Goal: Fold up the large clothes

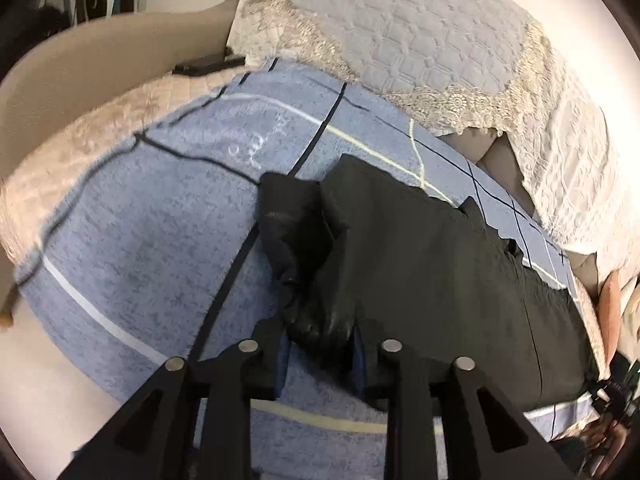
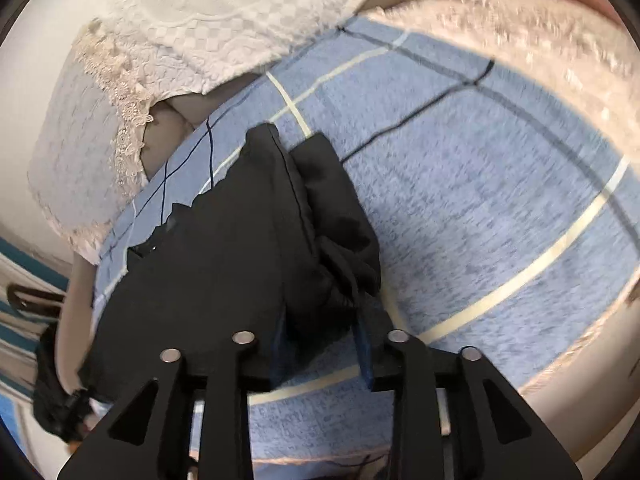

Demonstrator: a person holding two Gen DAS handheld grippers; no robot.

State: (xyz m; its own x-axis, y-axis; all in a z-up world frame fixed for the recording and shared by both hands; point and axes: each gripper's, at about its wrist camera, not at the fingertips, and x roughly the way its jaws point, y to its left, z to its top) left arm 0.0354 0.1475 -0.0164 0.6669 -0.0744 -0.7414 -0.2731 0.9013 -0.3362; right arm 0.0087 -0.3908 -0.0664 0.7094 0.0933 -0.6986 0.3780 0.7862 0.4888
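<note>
My left gripper (image 1: 320,344) has its jaws part-open with a bunched end of the black fabric garment (image 1: 420,248) pinched between them. My right gripper (image 2: 322,340) does likewise: jaws part-open, a gathered fold of the same garment (image 2: 224,248) caught between the blue pads (image 2: 366,346). The garment lies across the blue towelling blanket with dark and cream grid lines (image 1: 140,232), which covers a sofa seat. Behind it I see a white quilted lace-edged cover (image 1: 400,32) draped over the backrest. Both views are blurred.
</note>
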